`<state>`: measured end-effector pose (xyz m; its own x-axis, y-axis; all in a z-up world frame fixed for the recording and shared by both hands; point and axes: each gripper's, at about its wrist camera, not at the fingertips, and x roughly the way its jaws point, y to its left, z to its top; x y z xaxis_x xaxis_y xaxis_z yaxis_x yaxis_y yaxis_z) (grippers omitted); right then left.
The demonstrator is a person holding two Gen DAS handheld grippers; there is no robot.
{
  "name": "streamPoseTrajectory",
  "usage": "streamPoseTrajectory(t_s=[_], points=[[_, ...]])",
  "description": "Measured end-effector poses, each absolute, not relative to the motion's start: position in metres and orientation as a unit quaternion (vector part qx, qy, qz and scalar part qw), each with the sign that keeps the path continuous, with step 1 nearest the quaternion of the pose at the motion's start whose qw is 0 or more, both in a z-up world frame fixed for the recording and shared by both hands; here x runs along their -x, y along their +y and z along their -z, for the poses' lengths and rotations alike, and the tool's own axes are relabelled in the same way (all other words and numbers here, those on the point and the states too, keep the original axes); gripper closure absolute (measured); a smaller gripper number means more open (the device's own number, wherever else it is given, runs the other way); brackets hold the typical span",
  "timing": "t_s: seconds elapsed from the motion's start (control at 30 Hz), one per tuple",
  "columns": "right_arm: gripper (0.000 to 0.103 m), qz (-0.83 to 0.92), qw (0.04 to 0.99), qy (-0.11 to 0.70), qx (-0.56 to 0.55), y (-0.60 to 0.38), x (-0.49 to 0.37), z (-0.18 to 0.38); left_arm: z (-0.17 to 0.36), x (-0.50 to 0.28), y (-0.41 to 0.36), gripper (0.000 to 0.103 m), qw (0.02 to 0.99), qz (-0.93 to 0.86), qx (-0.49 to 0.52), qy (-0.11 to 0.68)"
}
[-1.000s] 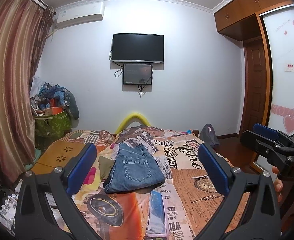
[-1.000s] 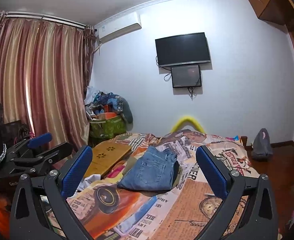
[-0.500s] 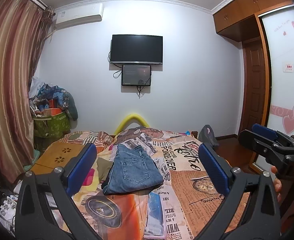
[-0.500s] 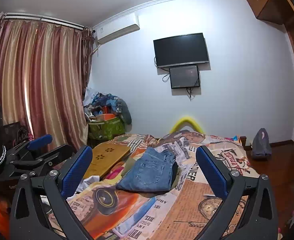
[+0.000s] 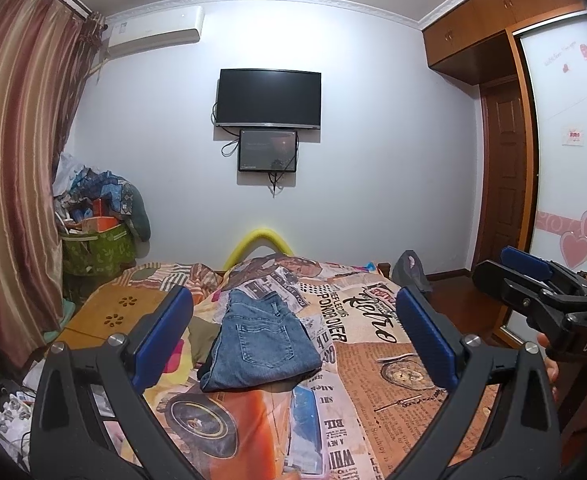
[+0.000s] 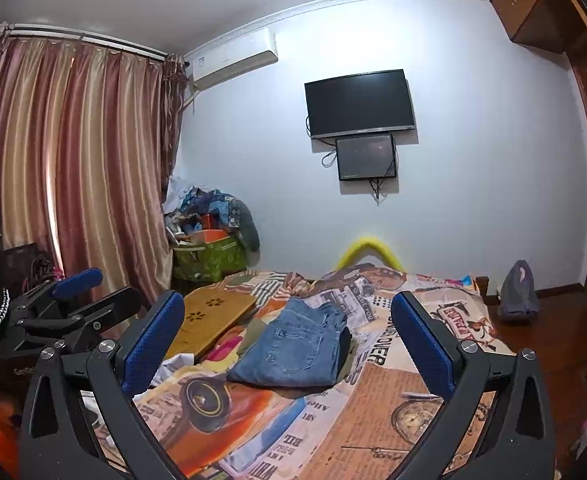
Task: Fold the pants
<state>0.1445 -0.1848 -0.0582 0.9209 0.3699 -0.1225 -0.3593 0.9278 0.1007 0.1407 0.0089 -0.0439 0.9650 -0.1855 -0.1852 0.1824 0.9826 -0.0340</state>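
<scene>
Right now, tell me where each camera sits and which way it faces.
Left wrist: sits on the left tool, faces across the bed toward the TV wall; its open fingers and the right tool show.
Right wrist: sits on the right tool, faces likewise; its open fingers and the left tool show.
Shared: folded jeans, TV, curtain.

- The folded jeans (image 5: 259,346) cover part of an olive cloth (image 5: 202,334); we see only its edge on the bed (image 5: 373,380).
- The left tongs (image 5: 293,336) are cut off by the lower edge, so we cannot see the grip behind them.
- Of the hand (image 5: 549,364) on the right tongs (image 6: 287,344) we see only fingertips.
- The pile in the green basket (image 6: 209,258) is too jumbled to sort.
- The small screen's (image 5: 267,151) text is too small to read.
</scene>
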Motion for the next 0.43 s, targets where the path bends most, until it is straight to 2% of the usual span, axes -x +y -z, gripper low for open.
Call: streamPoseTrajectory(t_s=[0.43], points=[[0.0,-0.188,0.979,0.073,-0.042,-0.1889,-0.1487,0.0566,0.0432,-0.1416,0.0071,0.0,0.99,0.102,0.009,0.101]])
